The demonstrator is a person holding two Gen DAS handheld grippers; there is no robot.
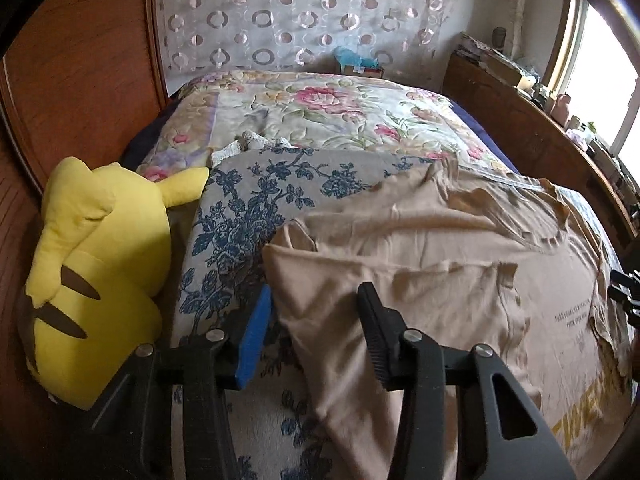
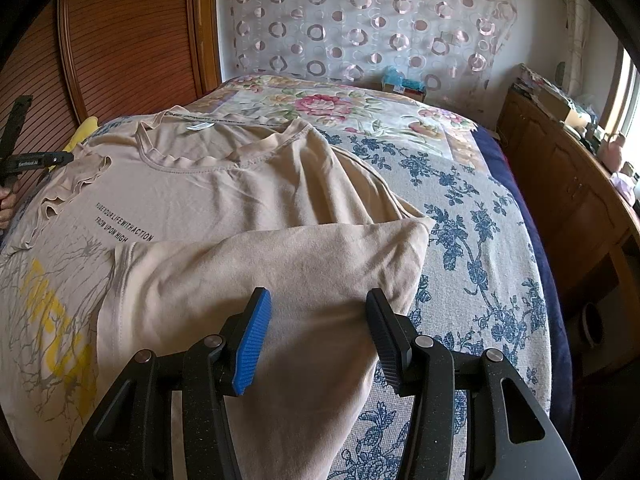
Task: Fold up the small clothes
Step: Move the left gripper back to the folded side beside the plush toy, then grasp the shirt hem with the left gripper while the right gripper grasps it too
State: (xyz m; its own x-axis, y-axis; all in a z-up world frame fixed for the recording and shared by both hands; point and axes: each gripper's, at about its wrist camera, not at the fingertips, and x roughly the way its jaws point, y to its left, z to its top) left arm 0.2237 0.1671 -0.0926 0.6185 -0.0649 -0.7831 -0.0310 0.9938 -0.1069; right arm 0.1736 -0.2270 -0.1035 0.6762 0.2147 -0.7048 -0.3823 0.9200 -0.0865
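Now the beige T-shirt [image 2: 224, 184] lies spread on the bed [image 2: 472, 240], both sleeves folded inward. Left tongs [image 1: 316, 308] stand open around the left folded edge, pads not pressing it. Right tongs [image 2: 318, 312] stand open over the right folded sleeve. A yellow plush toy [image 1: 100, 264] sits far left.

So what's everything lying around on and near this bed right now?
T-shirt: one, beige with yellow print, spread on the bed, both side edges folded inward.
Cover: one, grey with blue flowers, under the shirt.
Quilt: one, cream with pink roses, farther back.
Plush toy: one, yellow, beside the bed.
Curtain: one, white with rings, behind.
Cabinet: one, wooden, by the window.
Left gripper: black and blue, open over one fold.
Right gripper: same, open over the other fold.
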